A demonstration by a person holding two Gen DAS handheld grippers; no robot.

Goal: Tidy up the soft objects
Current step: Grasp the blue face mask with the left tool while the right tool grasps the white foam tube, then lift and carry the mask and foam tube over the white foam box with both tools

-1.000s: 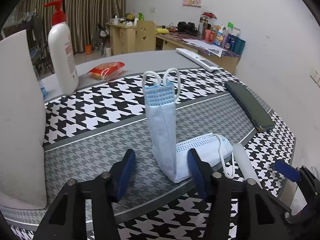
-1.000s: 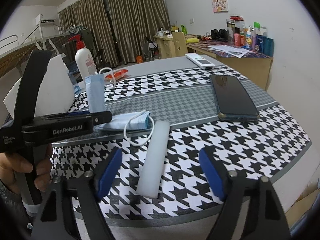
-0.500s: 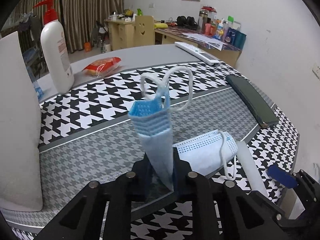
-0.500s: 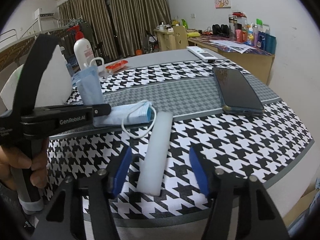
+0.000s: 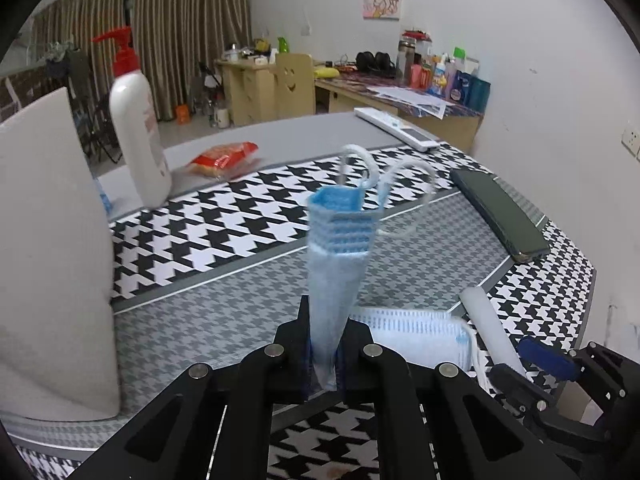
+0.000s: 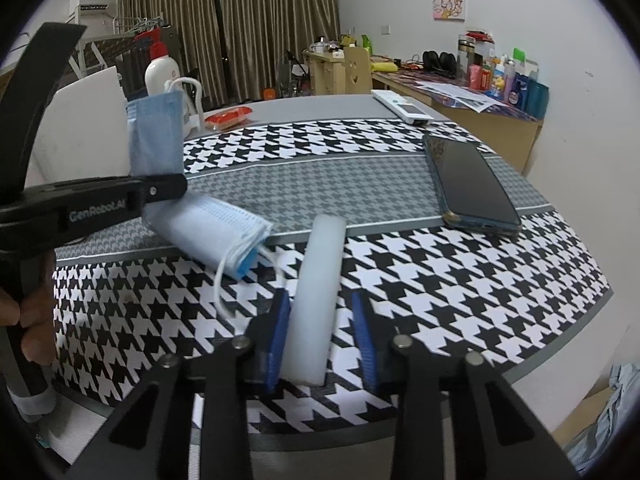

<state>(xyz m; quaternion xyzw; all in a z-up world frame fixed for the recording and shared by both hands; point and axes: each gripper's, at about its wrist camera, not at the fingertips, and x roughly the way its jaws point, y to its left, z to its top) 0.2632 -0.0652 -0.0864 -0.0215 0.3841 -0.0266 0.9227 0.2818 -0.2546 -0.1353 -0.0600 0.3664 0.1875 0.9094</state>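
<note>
Left wrist view: the left gripper is clamped on the bend of a folded blue mask, 1 half standing upright with its ear loops at the top, the other half lying flat on the tablecloth to the right. A white foam strip lies just beyond that flat half, a phone farther off.

Right wrist view: the right gripper has just been narrowing around the foam strip; the left pad touches it, the right pad stands slightly off (a thin gap shows). The mask hangs from the left gripper, its lower end beside the strip.
</note>
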